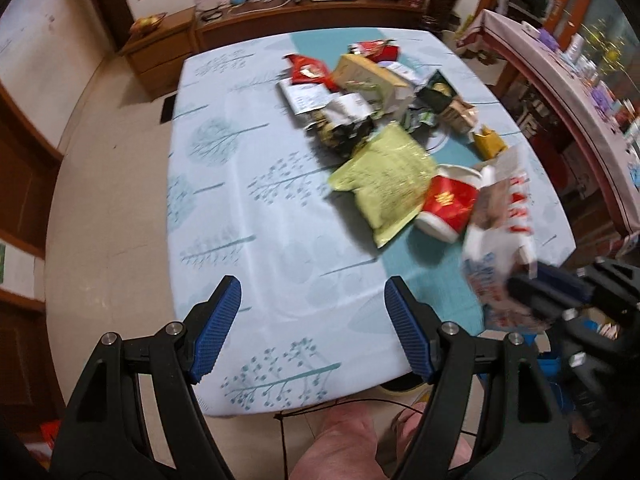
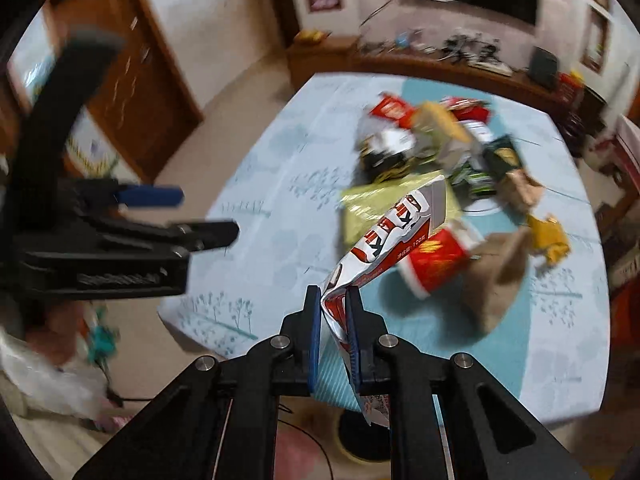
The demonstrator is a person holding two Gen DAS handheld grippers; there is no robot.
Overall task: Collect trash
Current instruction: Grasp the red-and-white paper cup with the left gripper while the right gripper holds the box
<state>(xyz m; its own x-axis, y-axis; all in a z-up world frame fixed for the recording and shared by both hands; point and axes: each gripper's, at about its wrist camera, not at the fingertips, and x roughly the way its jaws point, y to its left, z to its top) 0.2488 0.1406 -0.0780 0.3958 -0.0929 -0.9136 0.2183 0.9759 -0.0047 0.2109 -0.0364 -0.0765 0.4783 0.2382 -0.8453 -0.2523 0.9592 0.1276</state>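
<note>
Red-and-white wrapper [image 2: 394,236]: small print near its lower edge reads "100". Large letters on it too blurred to read. Other packaging unreadable.

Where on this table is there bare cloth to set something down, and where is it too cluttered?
Bare cloth: the whole left half of the table, from the far left corner to the near edge under the open left tongs. Crowded: the wrapper pile at far centre-right, running down through the green bag and red cup toward the right tongs.

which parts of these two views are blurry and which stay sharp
Left wrist view: open left gripper sharp, right gripper's white-and-red foil wrapper smeared. Right wrist view: right gripper shut on the wrapper crisp, trash pile and left gripper blurred; fisheye bends the blue tree-print tablecloth.
</note>
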